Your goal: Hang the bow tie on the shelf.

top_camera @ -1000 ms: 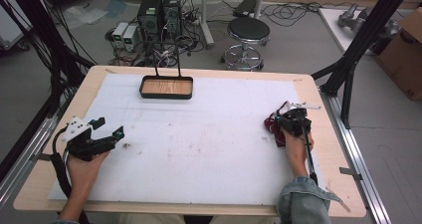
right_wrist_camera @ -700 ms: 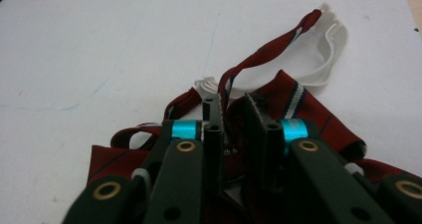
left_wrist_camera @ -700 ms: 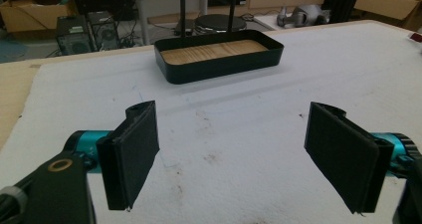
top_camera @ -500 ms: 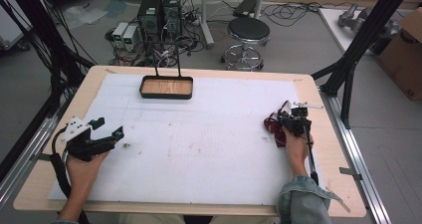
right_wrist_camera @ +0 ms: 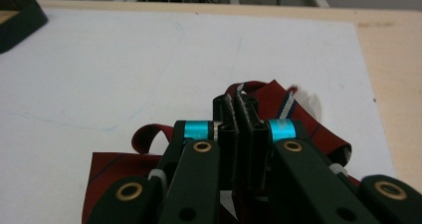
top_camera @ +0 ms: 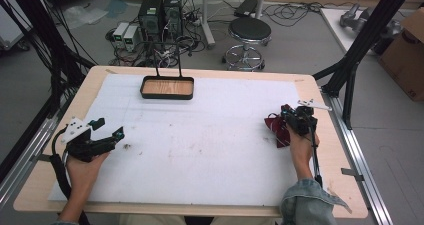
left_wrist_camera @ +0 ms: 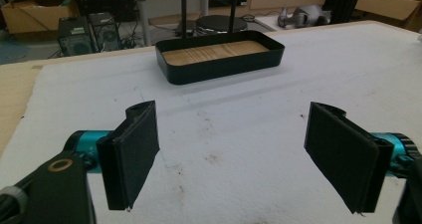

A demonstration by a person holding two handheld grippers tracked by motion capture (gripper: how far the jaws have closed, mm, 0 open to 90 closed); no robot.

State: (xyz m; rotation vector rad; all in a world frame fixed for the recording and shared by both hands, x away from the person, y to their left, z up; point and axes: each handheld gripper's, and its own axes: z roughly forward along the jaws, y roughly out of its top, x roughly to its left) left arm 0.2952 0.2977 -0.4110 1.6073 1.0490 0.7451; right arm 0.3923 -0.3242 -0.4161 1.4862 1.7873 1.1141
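Nearest the person, a denim sleeve (top_camera: 307, 205) came in at the table's near edge on the right, w/ the right hand (top_camera: 300, 147) holding the right gripper (top_camera: 295, 119). That gripper was clenched: in the right gripper view its jaws stood pressed together on a fold of a dark red cloth (right_wrist_camera: 298, 119) w/ thin blue and white stripes. The cloth lay bunched under and around the jaws, near the right edge of the white mat (top_camera: 210, 145). Its long axis could not be told from the crumple; one loop stuck out to the gripper's left, a flatter part spread to its right.

On the left, the left hand (top_camera: 82, 167) held the left gripper (top_camera: 107, 130) low over the mat, pointing toward the table's middle. Jaws stood wide apart, nothing between them; left gripper view showed bare mat w/ brown stains (left_wrist_camera: 214, 157) in the gap.

Between the two grippers the mat was open, only faint marks on it. Bare wood of the table (top_camera: 330, 150) showed as a strip just right of the cloth.

Far side: a black tray (top_camera: 167, 87) w/ a wooden floor sat near the far edge, left of centre, long axis running across the table, well apart from both grippers. Two thin black uprights (top_camera: 157, 60) rose behind it.

Beyond the table: a round stool (top_camera: 249, 31), computer boxes (top_camera: 160, 10), cables on the floor, a cardboard box (top_camera: 405, 55) at far right.
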